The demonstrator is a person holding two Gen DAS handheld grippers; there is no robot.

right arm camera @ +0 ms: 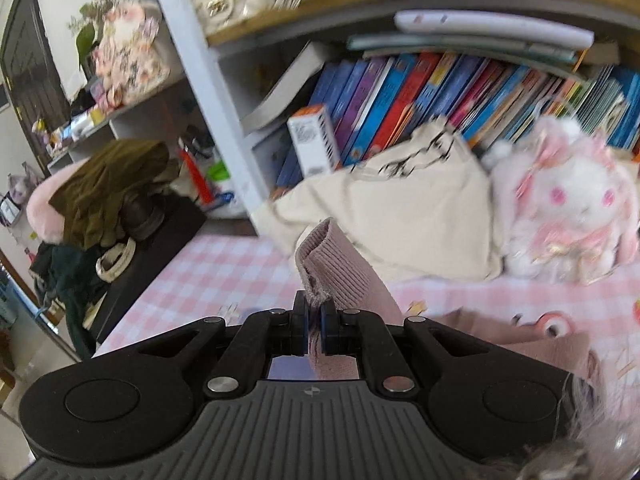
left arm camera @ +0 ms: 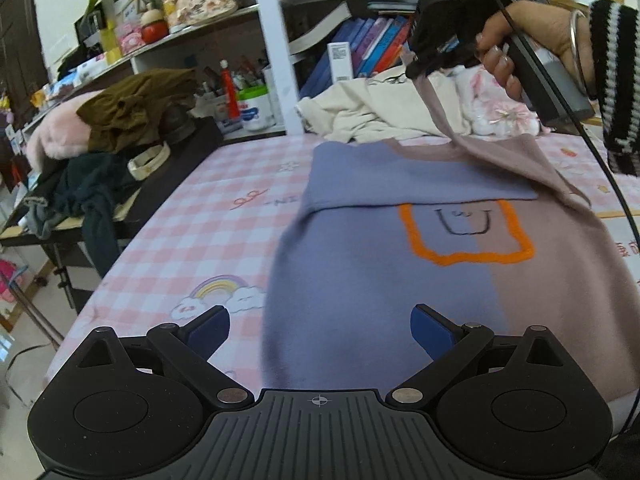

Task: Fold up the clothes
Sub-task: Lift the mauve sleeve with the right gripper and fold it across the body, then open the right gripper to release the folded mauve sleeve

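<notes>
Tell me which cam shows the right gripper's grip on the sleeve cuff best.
Right wrist view: the right gripper is shut on the ribbed pink sleeve cuff, cloth visible between the fingers. Left wrist view shows that gripper only from outside, lifting the sleeve off the sweater.

Sweater [left arm camera: 360, 280] is soft matt knit, its cuff [right arm camera: 336, 256] ribbed; sheet [left arm camera: 192, 216] is smooth checked cloth; right claw [right arm camera: 315, 322] is matt black plastic.

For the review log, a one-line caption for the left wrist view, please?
Open left gripper hovers over a blue-and-mauve sweater while the right gripper lifts its mauve sleeve.
</notes>
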